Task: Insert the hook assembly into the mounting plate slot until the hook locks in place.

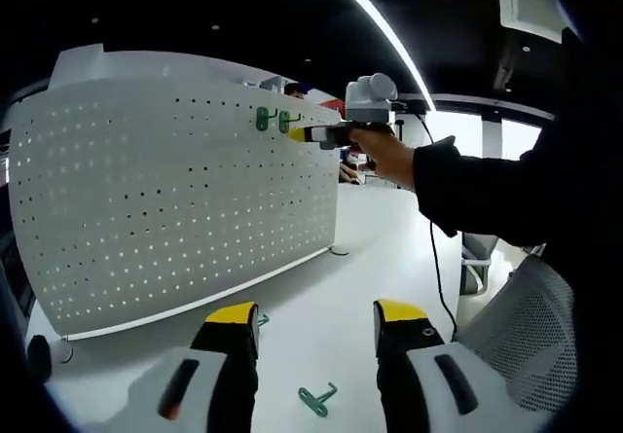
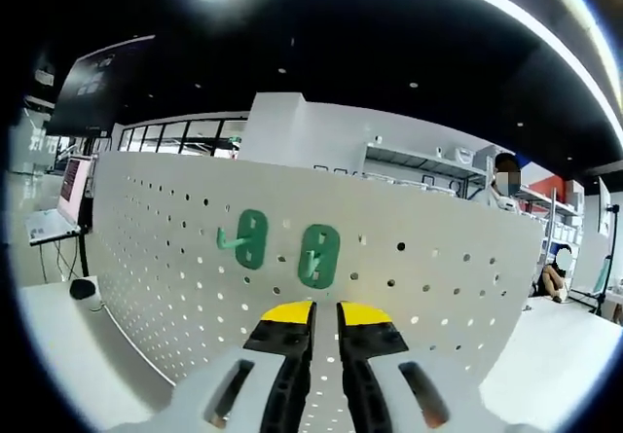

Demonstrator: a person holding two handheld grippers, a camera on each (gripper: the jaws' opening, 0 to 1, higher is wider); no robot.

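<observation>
A white pegboard mounting plate [image 1: 175,209] stands upright on the table. Two green hook assemblies [image 1: 261,119] [image 1: 287,120] sit side by side in its upper holes. In the right gripper view they are the left hook [image 2: 251,238] and the right hook [image 2: 318,254] on the plate [image 2: 175,258]. My right gripper [image 2: 326,308] is just below the right hook, its jaws nearly together with nothing between them. A hand holds that right gripper [image 1: 298,133] with its yellow tip at the plate. My left gripper [image 1: 316,311] is open low over the table. A loose green hook [image 1: 317,399] lies between its jaws.
A small green piece [image 1: 263,320] lies by the left jaw. The plate's foot [image 1: 338,250] rests on the white table [image 1: 380,248]. A black cable [image 1: 435,258] hangs from the sleeve, and a mesh chair [image 1: 526,326] stands to the right. A person [image 2: 506,175] stands behind the plate by the shelves.
</observation>
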